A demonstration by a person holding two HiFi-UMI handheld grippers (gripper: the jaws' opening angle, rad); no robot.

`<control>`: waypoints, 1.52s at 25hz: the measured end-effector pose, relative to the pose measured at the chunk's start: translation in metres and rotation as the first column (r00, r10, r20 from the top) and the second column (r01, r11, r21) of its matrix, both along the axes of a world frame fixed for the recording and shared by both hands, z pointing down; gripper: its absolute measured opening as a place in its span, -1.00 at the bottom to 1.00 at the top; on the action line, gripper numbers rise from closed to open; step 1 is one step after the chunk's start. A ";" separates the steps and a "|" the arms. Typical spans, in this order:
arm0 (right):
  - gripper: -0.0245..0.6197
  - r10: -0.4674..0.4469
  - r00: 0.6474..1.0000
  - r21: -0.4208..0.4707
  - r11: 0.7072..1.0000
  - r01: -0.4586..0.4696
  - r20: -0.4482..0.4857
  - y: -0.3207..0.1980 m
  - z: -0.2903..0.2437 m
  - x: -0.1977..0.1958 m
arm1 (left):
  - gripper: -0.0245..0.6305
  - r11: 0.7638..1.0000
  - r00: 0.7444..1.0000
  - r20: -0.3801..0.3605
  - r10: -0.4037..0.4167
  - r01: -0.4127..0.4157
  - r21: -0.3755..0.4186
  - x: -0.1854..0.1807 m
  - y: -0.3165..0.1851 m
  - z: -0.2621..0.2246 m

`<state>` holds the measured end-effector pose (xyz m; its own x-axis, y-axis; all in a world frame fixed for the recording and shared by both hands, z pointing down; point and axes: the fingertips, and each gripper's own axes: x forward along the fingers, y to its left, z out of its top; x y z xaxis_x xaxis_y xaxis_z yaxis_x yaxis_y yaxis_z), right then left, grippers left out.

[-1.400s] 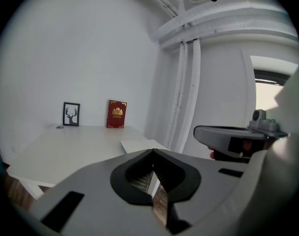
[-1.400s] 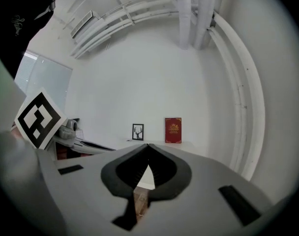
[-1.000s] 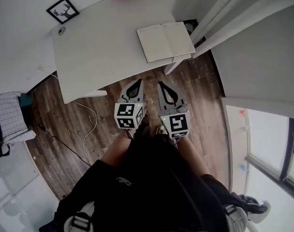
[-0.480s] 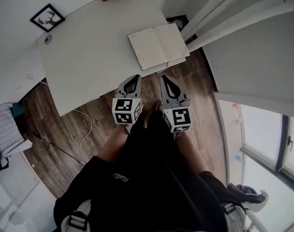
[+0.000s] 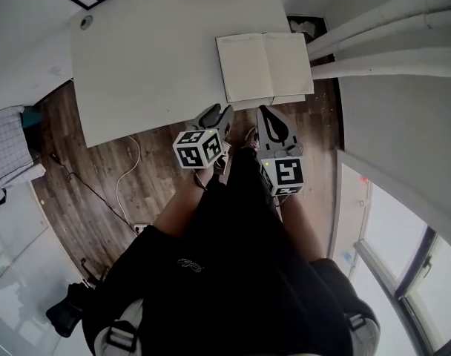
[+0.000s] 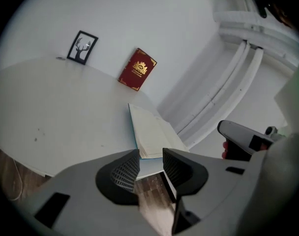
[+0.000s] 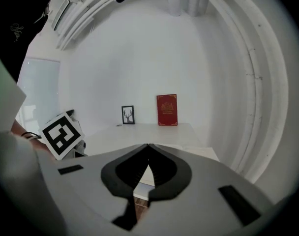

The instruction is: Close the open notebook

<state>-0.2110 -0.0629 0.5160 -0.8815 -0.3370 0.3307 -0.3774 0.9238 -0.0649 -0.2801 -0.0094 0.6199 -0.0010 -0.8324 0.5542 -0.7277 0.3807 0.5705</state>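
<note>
The open notebook point(image 5: 264, 65) lies flat with cream pages up at the near right corner of the white table point(image 5: 151, 50). Both grippers are held just short of the table's near edge, in front of the notebook and not touching it. The jaws of my left gripper point(image 5: 220, 113) are opening, and nothing is between them. In the left gripper view the notebook point(image 6: 152, 132) shows just beyond my left gripper point(image 6: 151, 161). My right gripper point(image 5: 270, 113) is shut and empty, with its tips meeting in the right gripper view point(image 7: 148, 145).
A red book point(image 6: 137, 69) and a small framed deer picture point(image 6: 82, 47) lean against the wall at the table's far side. White pipes point(image 5: 389, 35) run along the wall right of the notebook. A cable point(image 5: 122, 184) lies on the wooden floor beneath.
Both grippers moved forward and down toward the table's near edge by the notebook. The left gripper rolled and its jaws went from shut to apart.
</note>
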 end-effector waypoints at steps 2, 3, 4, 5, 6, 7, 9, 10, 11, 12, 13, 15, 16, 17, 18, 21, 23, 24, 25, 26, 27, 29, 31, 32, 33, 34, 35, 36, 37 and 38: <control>-0.85 0.002 1.000 -0.004 1.000 -0.002 -0.009 -0.011 0.005 0.002 | -0.52 1.000 0.999 -0.036 -0.021 0.021 -0.003 0.003 -0.005 0.009; -0.85 0.002 1.000 -0.006 1.000 -0.002 -0.014 -0.014 0.007 0.004 | -0.52 0.999 0.998 -0.050 -0.032 0.031 -0.006 0.005 -0.006 0.013; -0.86 0.002 1.000 -0.007 1.000 -0.002 -0.020 -0.016 0.009 0.005 | -0.52 0.999 0.997 -0.065 -0.045 0.045 -0.009 0.006 -0.007 0.017; -0.85 0.002 1.000 -0.007 1.000 -0.002 -0.025 -0.019 0.010 0.006 | -0.52 0.998 0.995 -0.084 -0.062 0.061 -0.007 0.006 -0.008 0.019; -0.85 0.003 1.000 -0.007 1.000 -0.003 -0.029 -0.020 0.011 0.007 | -0.52 0.997 0.991 -0.105 -0.082 0.083 0.002 0.005 -0.009 0.021; -0.85 0.003 1.000 -0.006 1.000 -0.003 -0.031 -0.022 0.011 0.007 | -0.51 0.994 0.986 -0.127 -0.104 0.107 0.015 0.003 -0.010 0.022; -0.85 0.001 0.999 -0.003 1.000 -0.001 -0.038 -0.024 0.012 0.008 | -0.48 0.989 0.977 -0.159 -0.141 0.147 0.029 -0.001 -0.012 0.025; -0.85 -0.002 0.999 -0.002 1.000 0.002 -0.041 -0.024 0.012 0.008 | -0.48 0.987 0.975 -0.165 -0.151 0.157 0.026 -0.002 -0.012 0.028; -0.85 -0.006 0.999 -0.001 1.000 0.006 -0.044 -0.025 0.013 0.008 | -0.48 0.987 0.973 -0.169 -0.157 0.162 0.021 -0.002 -0.013 0.031; -0.85 -0.007 0.999 0.000 1.000 0.007 -0.044 -0.025 0.013 0.008 | -0.48 0.986 0.972 -0.174 -0.159 0.165 0.018 -0.002 -0.014 0.033; -0.86 -0.006 0.999 0.002 1.000 0.007 -0.044 -0.026 0.013 0.008 | -0.48 0.986 0.971 -0.180 -0.159 0.165 0.019 -0.002 -0.014 0.035; -0.86 0.004 0.999 0.009 1.000 -0.003 -0.042 -0.027 0.011 0.008 | -0.47 0.986 0.967 -0.199 -0.156 0.165 0.028 -0.001 -0.016 0.037; -0.85 0.011 0.999 0.011 1.000 -0.011 -0.043 -0.028 0.011 0.009 | -0.47 0.986 0.965 -0.210 -0.155 0.165 0.032 -0.001 -0.018 0.039; -0.85 0.020 0.999 0.011 1.000 -0.019 -0.045 -0.028 0.012 0.010 | -0.47 0.985 0.963 -0.219 -0.155 0.167 0.035 -0.001 -0.019 0.042; -0.85 0.027 0.998 0.009 1.000 -0.027 -0.049 -0.028 0.013 0.011 | -0.47 0.985 0.963 -0.221 -0.155 0.167 0.035 -0.001 -0.020 0.044; -0.85 0.046 0.998 0.004 0.999 -0.046 -0.053 -0.023 0.013 0.012 | -0.53 0.988 0.973 -0.186 -0.139 0.148 0.033 -0.007 -0.021 0.045; -0.86 0.068 0.996 0.006 0.998 -0.068 -0.050 -0.021 0.012 0.014 | -0.71 0.991 0.978 -0.171 -0.122 0.130 0.035 -0.009 -0.021 0.044; -0.85 0.081 0.996 0.007 0.997 -0.081 -0.047 -0.020 0.011 0.016 | -0.73 0.991 0.977 -0.177 -0.116 0.125 0.037 -0.009 -0.021 0.043; -0.85 0.091 0.995 0.008 0.996 -0.091 -0.044 -0.020 0.010 0.017 | -0.75 0.992 0.976 -0.185 -0.111 0.120 0.041 -0.009 -0.022 0.043; -0.85 0.095 0.995 0.010 0.996 -0.094 -0.043 -0.019 0.009 0.018 | -0.77 0.993 0.976 -0.189 -0.103 0.114 0.045 -0.009 -0.023 0.043; -0.86 0.091 0.995 0.013 0.996 -0.090 -0.043 -0.018 0.008 0.018 | -0.80 0.993 0.978 -0.186 -0.092 0.103 0.049 -0.008 -0.024 0.041; -0.85 0.071 0.997 0.021 0.997 -0.070 -0.043 -0.015 0.006 0.016 | -0.82 0.996 0.984 -0.163 -0.066 0.076 0.053 -0.008 -0.024 0.036; -0.86 0.054 0.998 0.035 0.998 -0.052 -0.041 -0.016 0.002 0.014 | -0.84 0.997 0.989 -0.140 -0.055 0.063 0.055 -0.009 -0.025 0.029; -0.86 0.050 0.998 0.044 0.998 -0.048 -0.038 -0.019 -0.002 0.014 | -0.85 0.996 0.989 -0.135 -0.060 0.069 0.059 -0.009 -0.026 0.025; -0.86 0.051 0.998 0.050 0.998 -0.049 -0.031 -0.023 -0.006 0.015 | -0.86 0.995 0.989 -0.130 -0.069 0.078 0.064 -0.009 -0.026 0.020; -0.86 0.057 0.998 0.051 0.997 -0.056 -0.021 -0.027 -0.008 0.016 | -0.87 0.994 0.990 -0.120 -0.074 0.083 0.068 -0.009 -0.027 0.016; -0.85 0.065 0.998 0.046 0.997 -0.065 -0.010 -0.031 -0.008 0.016 | -0.87 0.994 0.992 -0.103 -0.070 0.078 0.071 -0.010 -0.029 0.011; -0.85 0.073 0.997 0.039 0.997 -0.072 -0.002 -0.035 -0.008 0.016 | -0.87 0.995 0.995 -0.079 -0.057 0.063 0.072 -0.011 -0.031 0.007; -0.86 0.078 0.997 0.034 0.996 -0.078 0.003 -0.037 -0.008 0.016 | -0.87 0.997 0.998 -0.053 -0.038 0.041 0.071 -0.012 -0.033 0.004; -0.86 0.082 0.997 0.032 0.996 -0.082 0.007 -0.038 -0.008 0.017 | -0.87 0.997 1.000 -0.026 -0.016 0.018 0.070 -0.013 -0.035 0.000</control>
